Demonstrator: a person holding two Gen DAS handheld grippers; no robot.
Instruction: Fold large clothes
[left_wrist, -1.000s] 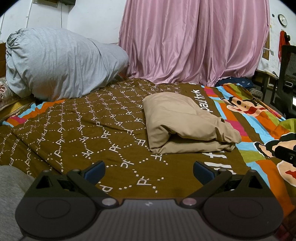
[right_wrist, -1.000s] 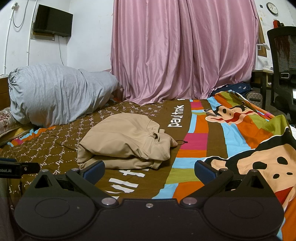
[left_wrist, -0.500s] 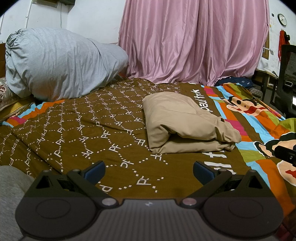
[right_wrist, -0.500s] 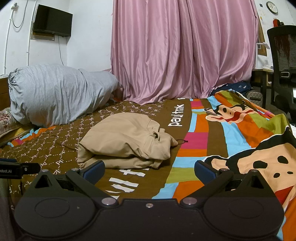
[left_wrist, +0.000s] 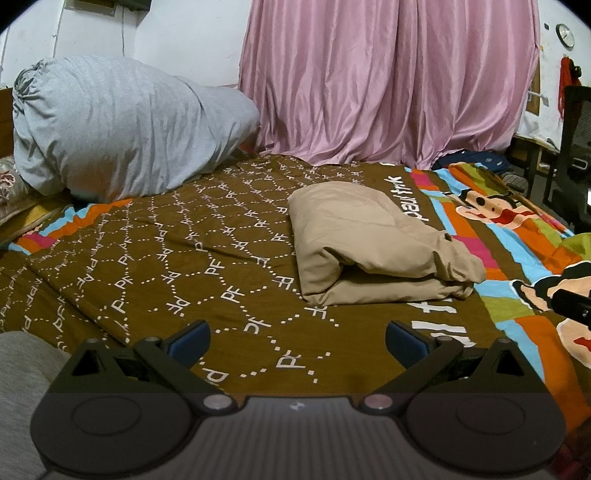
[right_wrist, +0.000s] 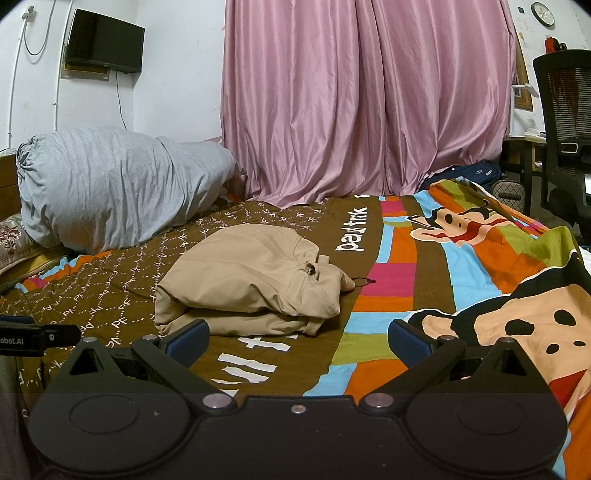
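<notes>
Pink curtains (right_wrist: 365, 99) hang behind a bed covered by a brown and cartoon-printed bedspread (left_wrist: 177, 258). At its middle lies the folded beige garment (left_wrist: 369, 243), a thin dark cord trailing from its right edge. A big grey bundle (left_wrist: 122, 125) sits at the far left, well apart from it. A black office chair (right_wrist: 565, 122) is cut off at the right border. Both the left gripper (left_wrist: 297, 339) and right gripper (right_wrist: 297, 339) hover near the bed's front edge, fingers spread wide and holding nothing, with bare bedspread between them and the garment.
</notes>
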